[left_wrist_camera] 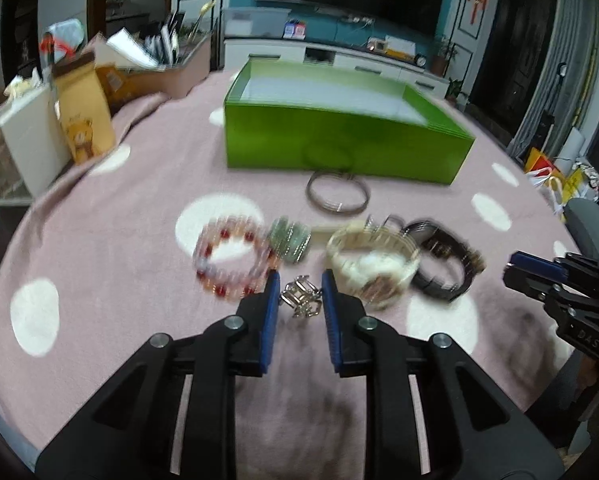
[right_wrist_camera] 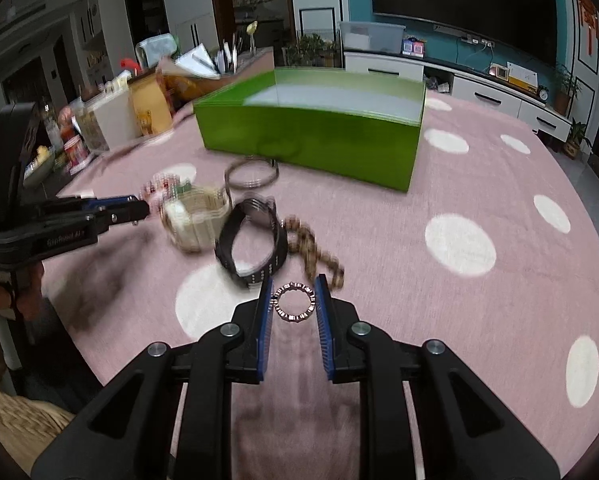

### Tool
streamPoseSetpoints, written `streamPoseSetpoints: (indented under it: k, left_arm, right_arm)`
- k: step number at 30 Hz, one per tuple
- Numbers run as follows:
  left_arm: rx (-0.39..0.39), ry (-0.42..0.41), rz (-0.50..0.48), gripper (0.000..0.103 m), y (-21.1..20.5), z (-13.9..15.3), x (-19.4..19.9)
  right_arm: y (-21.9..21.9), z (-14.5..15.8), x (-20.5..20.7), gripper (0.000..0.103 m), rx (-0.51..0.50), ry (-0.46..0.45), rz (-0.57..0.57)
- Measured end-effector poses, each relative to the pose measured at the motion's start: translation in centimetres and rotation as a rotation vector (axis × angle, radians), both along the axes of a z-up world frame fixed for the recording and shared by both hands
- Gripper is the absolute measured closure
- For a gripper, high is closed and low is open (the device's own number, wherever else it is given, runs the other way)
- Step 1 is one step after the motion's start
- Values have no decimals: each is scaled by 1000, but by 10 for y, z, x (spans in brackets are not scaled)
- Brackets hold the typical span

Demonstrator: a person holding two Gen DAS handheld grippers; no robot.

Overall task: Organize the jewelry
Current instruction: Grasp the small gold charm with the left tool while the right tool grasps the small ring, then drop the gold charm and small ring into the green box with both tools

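My left gripper (left_wrist_camera: 300, 286) is shut on a silver link bracelet (left_wrist_camera: 300, 300), sharp against the blurred table. My right gripper (right_wrist_camera: 293, 290) is shut on a small studded ring bracelet (right_wrist_camera: 293, 301). Beyond, on the pink cloth lie a red bead bracelet (left_wrist_camera: 232, 264), a green bangle (left_wrist_camera: 291, 240), a cream watch (left_wrist_camera: 373, 262), a black band (left_wrist_camera: 443, 258), a thin wire bangle (left_wrist_camera: 337, 196) and a brown chain (right_wrist_camera: 315, 252). The open green box (left_wrist_camera: 339, 140) stands behind them; it also shows in the right wrist view (right_wrist_camera: 311, 128).
Paper bags and boxes (left_wrist_camera: 59, 116) crowd the table's left edge. The pink cloth with white dots (right_wrist_camera: 499, 240) stretches right of the jewelry. A TV cabinet (left_wrist_camera: 339, 56) stands beyond the table.
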State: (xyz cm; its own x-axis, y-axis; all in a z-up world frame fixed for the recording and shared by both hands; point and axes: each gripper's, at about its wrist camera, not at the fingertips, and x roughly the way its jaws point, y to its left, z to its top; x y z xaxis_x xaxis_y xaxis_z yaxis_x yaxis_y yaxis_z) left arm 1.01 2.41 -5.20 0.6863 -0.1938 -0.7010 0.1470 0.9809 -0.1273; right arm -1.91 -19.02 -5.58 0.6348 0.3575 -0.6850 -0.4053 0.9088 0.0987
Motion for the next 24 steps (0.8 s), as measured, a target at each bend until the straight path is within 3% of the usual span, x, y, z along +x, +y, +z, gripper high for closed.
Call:
streamPoseSetpoints:
  k: [6, 12, 17, 24]
  left_arm:
    - [-46, -45, -23, 82, -3, 32, 27]
    - [-74, -65, -4, 82, -6, 63, 80]
    - [-99, -22, 13, 82, -10, 65, 134]
    - [-118, 110, 55, 82, -10, 39, 199]
  right_arm:
    - [-2, 38, 27, 82, 57, -81, -8]
    - [-5, 69, 71, 82, 105, -149, -18]
    - [-8, 67, 129, 82, 155, -96, -64]
    - [1, 41, 185, 82, 138, 9, -90]
